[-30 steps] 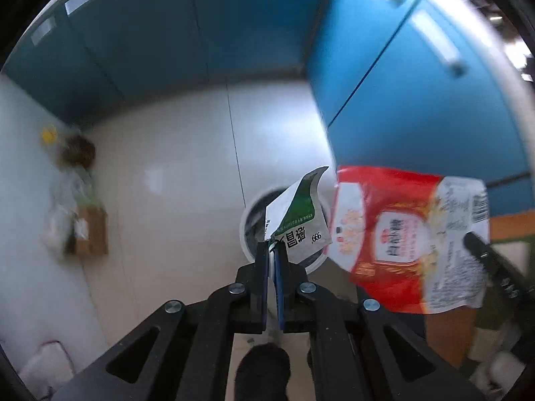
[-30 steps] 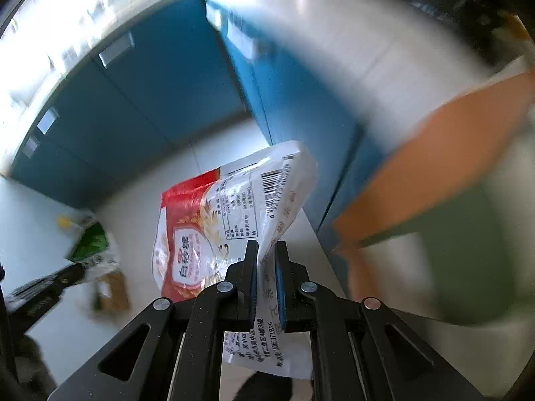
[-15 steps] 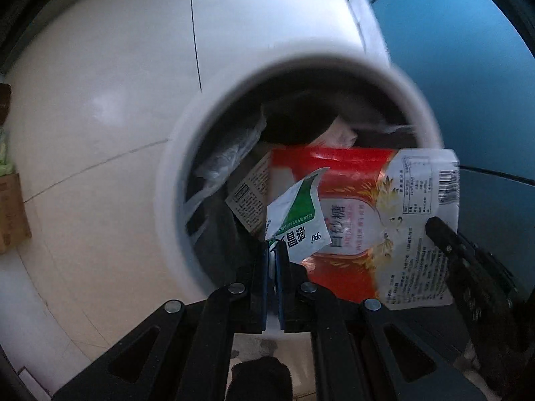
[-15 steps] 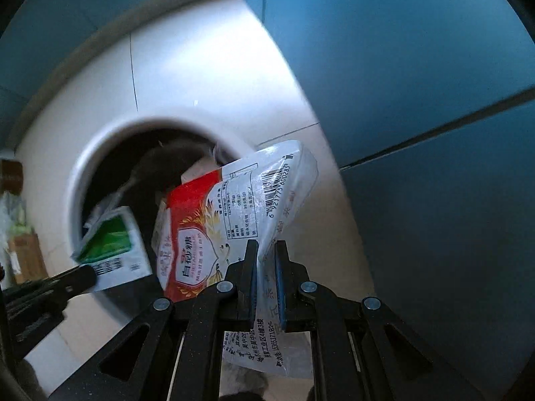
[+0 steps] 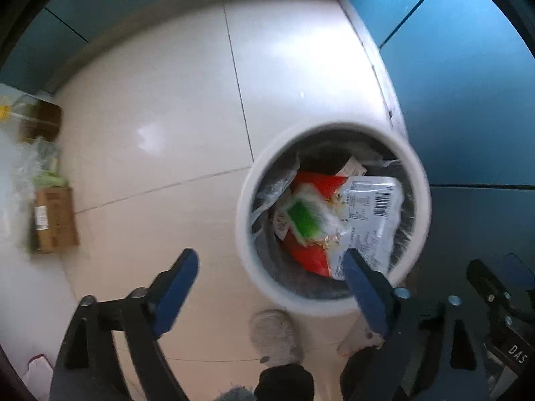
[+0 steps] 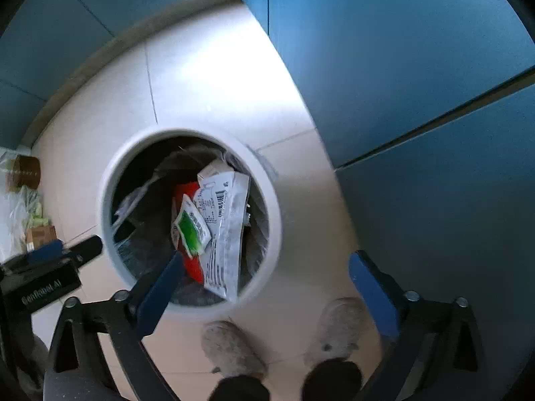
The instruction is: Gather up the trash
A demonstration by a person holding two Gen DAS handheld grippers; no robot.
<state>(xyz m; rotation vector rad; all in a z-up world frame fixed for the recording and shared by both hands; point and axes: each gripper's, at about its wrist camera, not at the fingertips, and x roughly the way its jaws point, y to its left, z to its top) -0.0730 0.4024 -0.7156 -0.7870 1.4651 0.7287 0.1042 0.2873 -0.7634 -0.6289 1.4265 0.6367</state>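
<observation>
Left gripper (image 5: 271, 275): we are holding it over the floor (image 5: 160, 117) beside the bin (image 5: 245, 234), jaws spread wide, nothing between them.
Right gripper (image 6: 265, 279): we are holding it above the bin's near rim, jaws spread wide, gripping nothing.
Red bag (image 5: 367, 207): it is lying inside the bin.
Green packet (image 5: 304, 219): it is lying on the red bag, inside the bin.
Slippers (image 6: 230, 351): we are standing just beside the bin.

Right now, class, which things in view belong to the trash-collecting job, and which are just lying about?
Part of the job:
white bin
red-and-white bag inside it
green packet lying on that bag
left gripper, open
right gripper, open

Lying about:
cardboard box
grey slippers
blue cabinets
</observation>
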